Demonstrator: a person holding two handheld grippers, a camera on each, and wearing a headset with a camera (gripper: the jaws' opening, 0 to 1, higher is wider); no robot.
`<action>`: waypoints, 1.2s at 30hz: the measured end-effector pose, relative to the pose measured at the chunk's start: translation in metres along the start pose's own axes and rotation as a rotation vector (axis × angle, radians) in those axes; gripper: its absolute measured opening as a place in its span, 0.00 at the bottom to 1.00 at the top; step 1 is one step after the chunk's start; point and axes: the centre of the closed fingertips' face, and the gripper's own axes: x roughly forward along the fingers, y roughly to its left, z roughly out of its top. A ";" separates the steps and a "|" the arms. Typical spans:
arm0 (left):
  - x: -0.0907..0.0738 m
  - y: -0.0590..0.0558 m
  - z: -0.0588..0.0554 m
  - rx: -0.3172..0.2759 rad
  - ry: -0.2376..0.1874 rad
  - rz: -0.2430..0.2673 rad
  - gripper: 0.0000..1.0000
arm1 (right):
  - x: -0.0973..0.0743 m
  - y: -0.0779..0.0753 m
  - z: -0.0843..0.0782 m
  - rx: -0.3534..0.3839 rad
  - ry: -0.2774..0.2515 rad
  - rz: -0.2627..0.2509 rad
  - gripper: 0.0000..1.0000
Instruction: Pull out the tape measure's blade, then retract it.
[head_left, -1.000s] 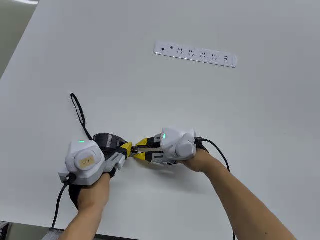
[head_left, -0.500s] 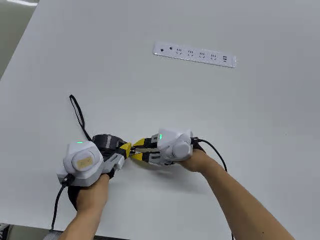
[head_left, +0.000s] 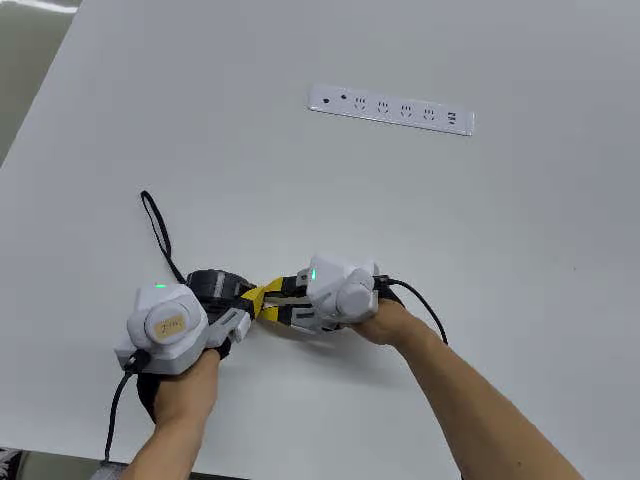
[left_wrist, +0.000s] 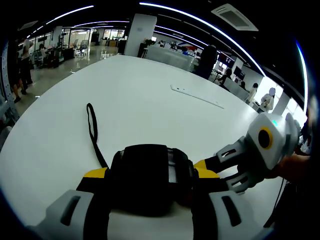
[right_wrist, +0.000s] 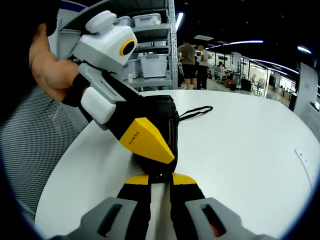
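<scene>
Right gripper (head_left: 262, 302) shifts toward tape measure (head_left: 214, 285), pinches blade tip (right_wrist: 160, 176) | left gripper (left_wrist: 150, 172) clamps it | table's (head_left: 420, 240) near edge

It was a big open workshop hall. Shelves (right_wrist: 169, 45) held plastic bins (right_wrist: 152, 64), and people (right_wrist: 189, 62) stood under long strip lights (right_wrist: 178, 21).

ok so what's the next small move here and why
Probably draw the right gripper straight back from the tape measure: the left gripper clamps the black case, the right jaws look closed at its mouth on the blade tip, and no blade is out yet.
</scene>
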 end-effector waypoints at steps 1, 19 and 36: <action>0.000 0.000 0.000 0.000 -0.001 0.000 0.63 | 0.000 0.000 0.000 -0.001 0.001 -0.001 0.12; 0.002 -0.001 -0.002 -0.010 0.011 -0.016 0.66 | 0.001 -0.001 -0.002 0.028 0.008 -0.024 0.14; 0.005 -0.004 -0.005 0.046 0.052 -0.024 0.70 | -0.004 -0.005 -0.003 0.029 0.023 -0.048 0.24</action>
